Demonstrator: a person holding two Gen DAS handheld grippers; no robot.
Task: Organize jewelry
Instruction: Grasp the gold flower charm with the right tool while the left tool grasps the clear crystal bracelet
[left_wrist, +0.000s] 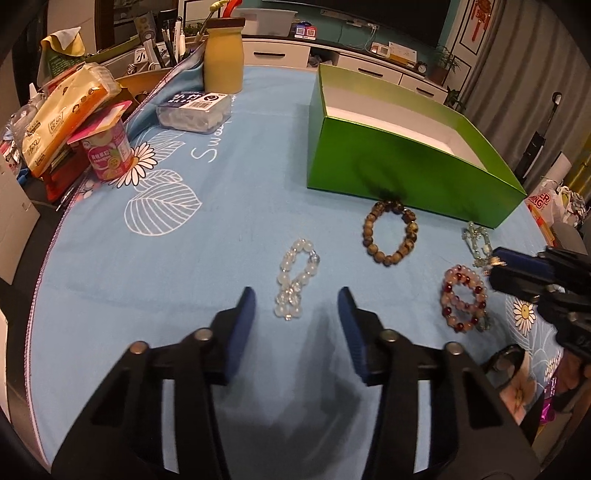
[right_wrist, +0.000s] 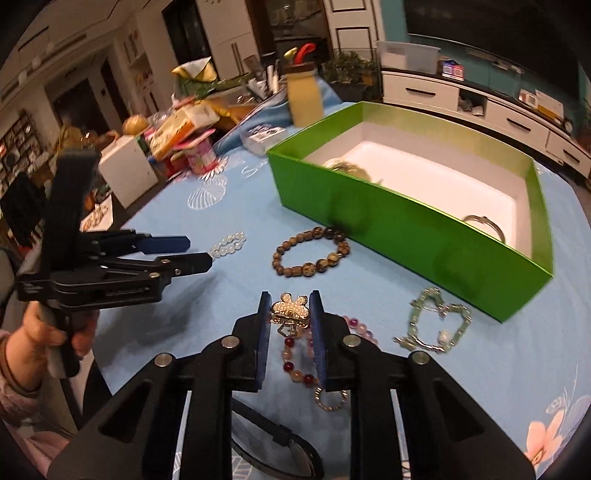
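Observation:
My right gripper (right_wrist: 290, 308) is shut on a gold pearl hair clip (right_wrist: 290, 309) and holds it above a pink and red bead bracelet (right_wrist: 295, 363) on the blue cloth; it also shows in the left wrist view (left_wrist: 496, 263). My left gripper (left_wrist: 296, 301) is open and empty, just behind a clear bead bracelet (left_wrist: 295, 282). A brown bead bracelet (left_wrist: 392, 230) lies before the green box (left_wrist: 406, 158). A pale green bracelet (right_wrist: 437, 325) lies near the box's right corner. The box (right_wrist: 406, 221) holds a metal bangle (right_wrist: 485, 223) and a greenish piece (right_wrist: 349, 168).
A black watch strap (right_wrist: 280, 439) lies near the front edge by the right gripper. A yellow bottle (left_wrist: 223, 61), a clear plastic case (left_wrist: 194, 110), a pink yoghurt cup (left_wrist: 109, 147) and snack packs crowd the table's far left.

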